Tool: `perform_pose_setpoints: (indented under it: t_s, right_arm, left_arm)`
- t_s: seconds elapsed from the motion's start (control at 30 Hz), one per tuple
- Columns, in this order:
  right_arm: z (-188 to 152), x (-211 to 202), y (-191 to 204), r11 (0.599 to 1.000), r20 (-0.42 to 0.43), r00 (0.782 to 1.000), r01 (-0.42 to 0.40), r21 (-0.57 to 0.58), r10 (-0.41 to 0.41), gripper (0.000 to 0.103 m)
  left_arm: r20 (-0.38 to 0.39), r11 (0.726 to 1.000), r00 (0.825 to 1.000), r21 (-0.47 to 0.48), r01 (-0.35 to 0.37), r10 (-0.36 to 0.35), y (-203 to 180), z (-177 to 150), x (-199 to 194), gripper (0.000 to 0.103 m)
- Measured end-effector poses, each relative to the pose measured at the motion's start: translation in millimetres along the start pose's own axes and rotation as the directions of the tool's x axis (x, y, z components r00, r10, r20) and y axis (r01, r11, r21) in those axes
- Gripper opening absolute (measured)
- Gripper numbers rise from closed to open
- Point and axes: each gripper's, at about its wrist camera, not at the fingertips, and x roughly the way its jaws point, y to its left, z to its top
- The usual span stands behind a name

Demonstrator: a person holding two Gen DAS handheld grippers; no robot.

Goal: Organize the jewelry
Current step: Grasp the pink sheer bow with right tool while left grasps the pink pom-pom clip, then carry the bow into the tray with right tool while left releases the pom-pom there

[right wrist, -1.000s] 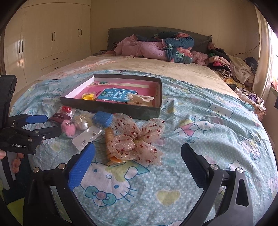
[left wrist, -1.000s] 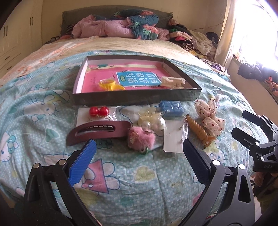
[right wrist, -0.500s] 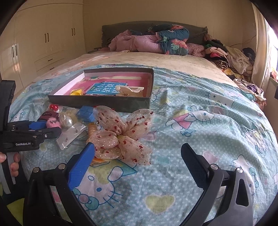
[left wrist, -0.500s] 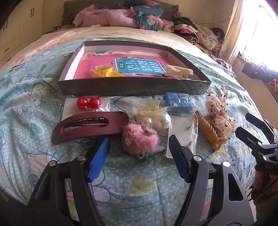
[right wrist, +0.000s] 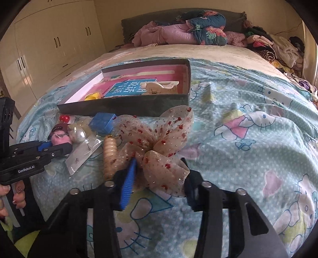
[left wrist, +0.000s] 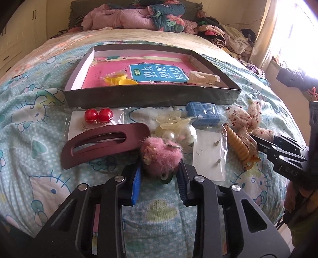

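A dark shallow box (left wrist: 151, 95) with a pink book, yellow pieces (left wrist: 119, 79) and a cream claw clip (left wrist: 204, 77) lies on the bed. In front of it lie red ball earrings (left wrist: 98, 115), a maroon hair clip (left wrist: 103, 142), a pearl clip (left wrist: 178, 133), a blue box (left wrist: 204, 113), an earring card (left wrist: 209, 154) and a spiral clip (left wrist: 240, 148). My left gripper (left wrist: 160, 170) is closed around the pink fluffy hair clip (left wrist: 162, 154). My right gripper (right wrist: 159, 168) is closed around the sheer spotted bow (right wrist: 159, 142).
The bedspread has a Hello Kitty print (right wrist: 258, 123). Piled bedding and clothes (left wrist: 139, 15) lie at the head of the bed. A wardrobe (right wrist: 49, 49) stands at the left, a bright window (left wrist: 294, 29) at the right.
Both grippers have moved forward and down and narrowed from wide open. The left now clasps the pink fluffy clip, the right the spotted bow.
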Motion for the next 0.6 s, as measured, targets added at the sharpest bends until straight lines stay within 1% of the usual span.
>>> perform_pose_setpoints:
  t_s: [0.07,0.13,0.3,0.6]
  right_arm:
    - [-2,-3,1,1.000,0.006,1.000,-0.024,0.002,0.024,0.021]
    - [-5,-8,2,1.000,0.011,1.000,-0.021,-0.003,0.021,0.016]
    - [-9,-25,-2,1.000,0.040,0.999,-0.005,0.003,0.005,0.014]
    - [-7,-54,-6,1.000,0.088,0.996,0.020,-0.007,-0.019,0.014]
  left_arm:
    - [0.004,1.000,1.000,0.008,0.003,-0.003,-2,-1,-3,0.021]
    - [0.010,1.000,1.000,0.021,0.012,-0.012,-6,-2,-6,0.021]
    - [0.020,0.999,0.999,0.033,0.031,-0.032,-10,-2,-14,0.020]
    - [0.043,0.996,0.996,0.051,0.076,-0.078,-22,1,-31,0.020]
